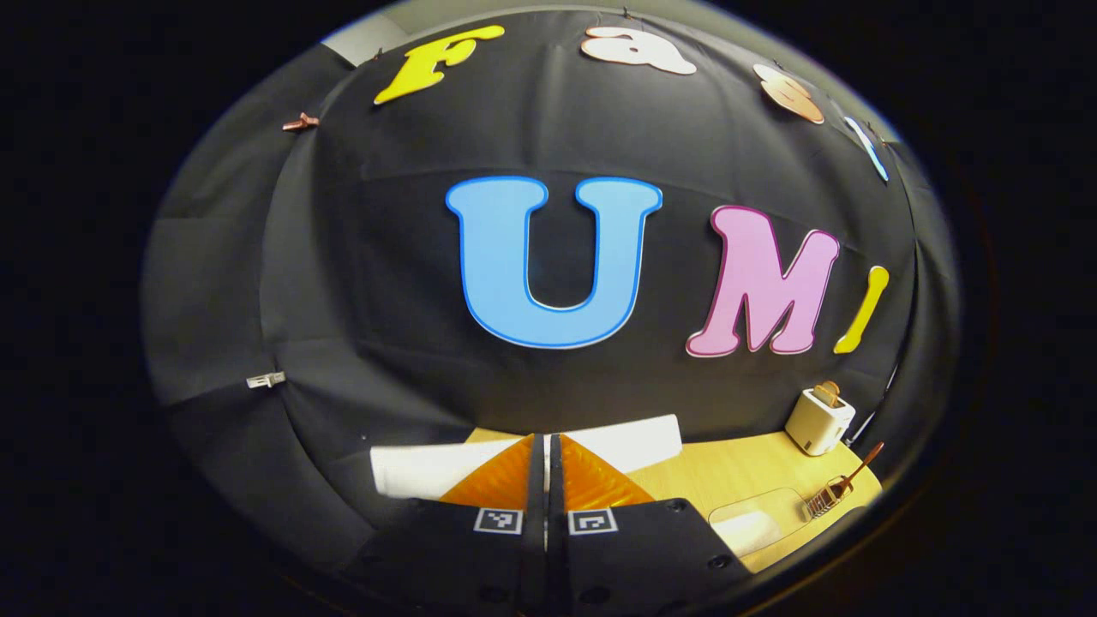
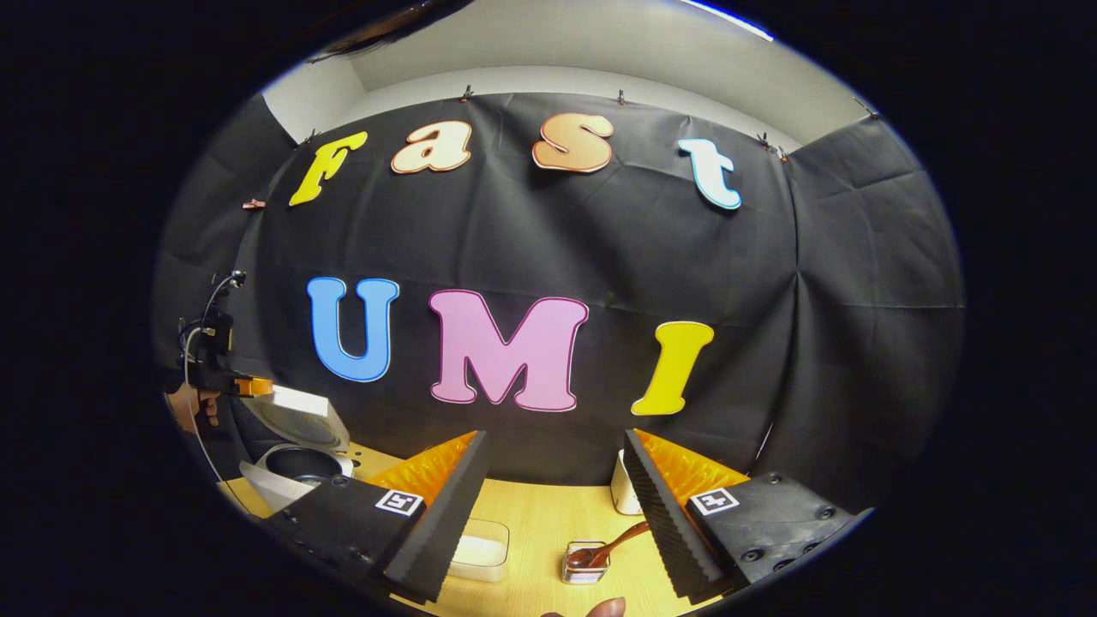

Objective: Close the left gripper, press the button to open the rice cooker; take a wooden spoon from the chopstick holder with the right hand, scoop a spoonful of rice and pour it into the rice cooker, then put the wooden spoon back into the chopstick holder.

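From my end: wooden table carries everything, so I'll take the rice cooker as landmark. In the right gripper view it sits at the table's left end, lid raised, dark inner pot exposed. The left gripper hangs just above that lid, a hand behind it; in the left gripper view its own fingers are pressed together, clenched on nothing, over the white lid.

Right gripper is spread wide, empty, well to the cooker's right.

Toaster stands far right of the cooker at the back. Clear rice container lies between cooker and chopstick holder. Wooden spoon rests in the holder, handle leaning right.
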The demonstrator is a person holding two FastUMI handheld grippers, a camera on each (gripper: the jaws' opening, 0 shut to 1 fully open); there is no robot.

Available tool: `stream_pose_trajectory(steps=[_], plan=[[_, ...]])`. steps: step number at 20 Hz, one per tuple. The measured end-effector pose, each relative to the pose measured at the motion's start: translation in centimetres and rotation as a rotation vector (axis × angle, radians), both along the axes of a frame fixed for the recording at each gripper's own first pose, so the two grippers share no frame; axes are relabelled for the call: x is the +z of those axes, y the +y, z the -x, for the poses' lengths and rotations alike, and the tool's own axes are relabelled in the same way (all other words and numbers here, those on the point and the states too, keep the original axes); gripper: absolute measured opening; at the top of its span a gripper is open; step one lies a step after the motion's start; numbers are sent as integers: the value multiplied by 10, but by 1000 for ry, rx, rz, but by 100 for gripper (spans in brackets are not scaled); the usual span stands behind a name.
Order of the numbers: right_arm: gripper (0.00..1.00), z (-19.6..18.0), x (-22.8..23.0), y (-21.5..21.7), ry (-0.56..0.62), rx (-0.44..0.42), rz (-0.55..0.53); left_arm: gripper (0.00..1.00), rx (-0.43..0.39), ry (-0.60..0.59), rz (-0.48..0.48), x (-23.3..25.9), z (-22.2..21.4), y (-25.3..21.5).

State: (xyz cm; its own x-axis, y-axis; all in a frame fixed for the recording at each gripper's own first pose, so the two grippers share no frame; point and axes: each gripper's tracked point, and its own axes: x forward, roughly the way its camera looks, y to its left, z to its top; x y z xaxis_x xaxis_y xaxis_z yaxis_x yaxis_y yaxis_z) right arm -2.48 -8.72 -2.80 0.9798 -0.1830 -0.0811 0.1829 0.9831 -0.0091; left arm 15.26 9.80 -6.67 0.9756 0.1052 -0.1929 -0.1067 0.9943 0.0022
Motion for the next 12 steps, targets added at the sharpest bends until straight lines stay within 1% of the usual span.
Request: stream_pose_trajectory(steps=[4,6,8,9,10,11,12], plan=[[97,-1,-13,-7,18,7,-38,5,16,-88,1,23,14,1],[97,0,-26,-16,37,0,-75,8,3,-117,12,30,22,-9],[96,2,-42,-30,56,-22,-105,26,-27,-128,19,32,30,-23],[90,3,-52,-37,70,-33,-116,44,-41,-124,17,31,34,-30],[90,5,-61,-41,83,-39,-122,62,-57,-118,11,27,37,-38],[96,4,-74,-47,101,-40,-129,80,-53,-112,-3,24,39,-44],[96,4,-87,-51,119,-40,-135,99,-58,-105,-16,20,44,-50]])
